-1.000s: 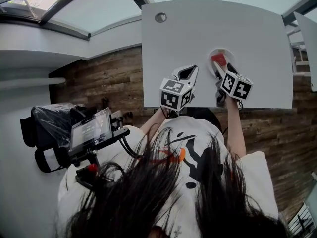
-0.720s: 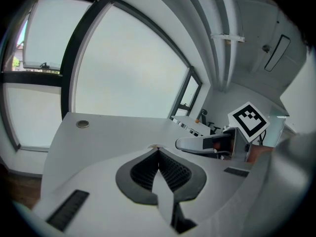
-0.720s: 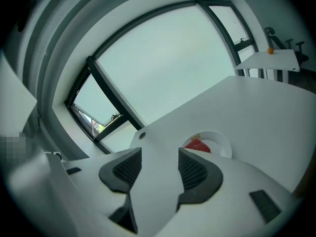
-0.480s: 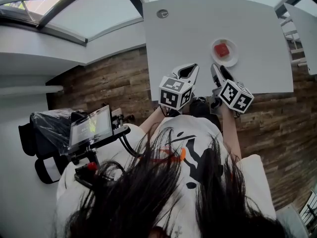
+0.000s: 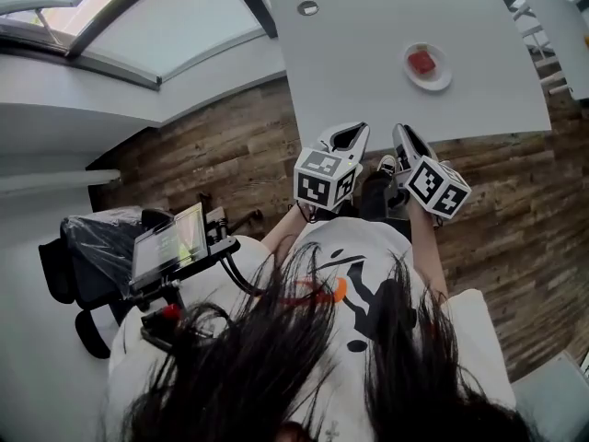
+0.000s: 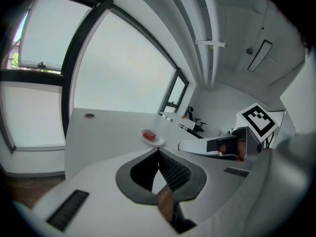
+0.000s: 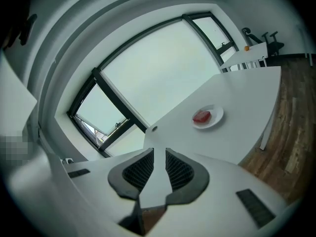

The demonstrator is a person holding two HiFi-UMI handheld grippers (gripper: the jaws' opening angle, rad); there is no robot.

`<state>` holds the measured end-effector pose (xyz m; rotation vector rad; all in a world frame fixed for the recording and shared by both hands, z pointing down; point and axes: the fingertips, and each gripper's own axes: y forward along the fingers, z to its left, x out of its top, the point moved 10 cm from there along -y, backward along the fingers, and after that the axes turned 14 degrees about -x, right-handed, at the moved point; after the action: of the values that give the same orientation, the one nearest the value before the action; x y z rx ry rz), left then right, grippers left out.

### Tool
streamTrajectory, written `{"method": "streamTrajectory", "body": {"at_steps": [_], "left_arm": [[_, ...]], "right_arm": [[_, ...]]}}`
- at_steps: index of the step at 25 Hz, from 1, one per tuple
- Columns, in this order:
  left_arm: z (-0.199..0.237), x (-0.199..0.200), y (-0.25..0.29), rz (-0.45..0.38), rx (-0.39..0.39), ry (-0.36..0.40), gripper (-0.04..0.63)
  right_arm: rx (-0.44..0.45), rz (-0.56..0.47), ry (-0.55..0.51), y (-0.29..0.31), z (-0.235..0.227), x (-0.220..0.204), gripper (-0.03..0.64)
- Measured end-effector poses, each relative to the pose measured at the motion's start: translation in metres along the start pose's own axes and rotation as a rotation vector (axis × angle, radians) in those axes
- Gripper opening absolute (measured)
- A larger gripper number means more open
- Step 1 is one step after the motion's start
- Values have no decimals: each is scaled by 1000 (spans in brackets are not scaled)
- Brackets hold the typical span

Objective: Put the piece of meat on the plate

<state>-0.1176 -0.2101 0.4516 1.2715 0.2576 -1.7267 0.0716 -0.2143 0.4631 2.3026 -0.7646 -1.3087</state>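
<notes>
Gripper in each hand, both off the bench [image 5: 368, 63]. Holding the left gripper [image 5: 352, 132] and the right gripper [image 5: 405, 138] side by side over the plank floor [image 5: 230, 145], just short of the bench's near edge, both aimed toward it and tipped a little downward. On the left: fingers pressed together at the tips, nothing between them. On the right: fingers drawn in to a thin slit, likewise nothing in it. Out on the bench, well apart from both grippers: a small white plate [image 5: 442, 78] with the red piece of meat [image 5: 421, 61] lying flat in its middle, touching only the plate. Plate toward the right end of the bench as seen from the head view. Farther left on the bench top, a round cable hole [image 5: 308, 8]. Beyond the bench, large dark-framed windows [image 7: 158, 78]. Low at the left of the head view, a small screen [image 5: 170, 238] on a black mount, beside a white shirt [image 5: 368, 284] and long dark hair [image 5: 276, 366].
</notes>
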Motion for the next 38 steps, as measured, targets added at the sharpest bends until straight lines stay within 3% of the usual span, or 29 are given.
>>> {"method": "streamTrajectory", "body": {"at_steps": [9, 15, 25, 31, 38], "left_arm": [[-17, -32, -15, 9, -38, -70, 5], [-31, -40, -5, 37, -65, -56, 6], [-106, -72, 0, 85, -130, 23, 5], [-200, -117, -33, 56, -115, 63, 5], [-237, -156, -68, 82, -63, 37, 5]], "right_arm": [[-8, 16, -1, -39, 1, -33, 83], [-38, 9, 41, -58, -17, -46, 81], [-91, -55, 130, -136, -72, -83, 82], [-28, -95, 139, -227, -100, -125, 83], [30, -48, 142, -263, -98, -158, 83]]}}
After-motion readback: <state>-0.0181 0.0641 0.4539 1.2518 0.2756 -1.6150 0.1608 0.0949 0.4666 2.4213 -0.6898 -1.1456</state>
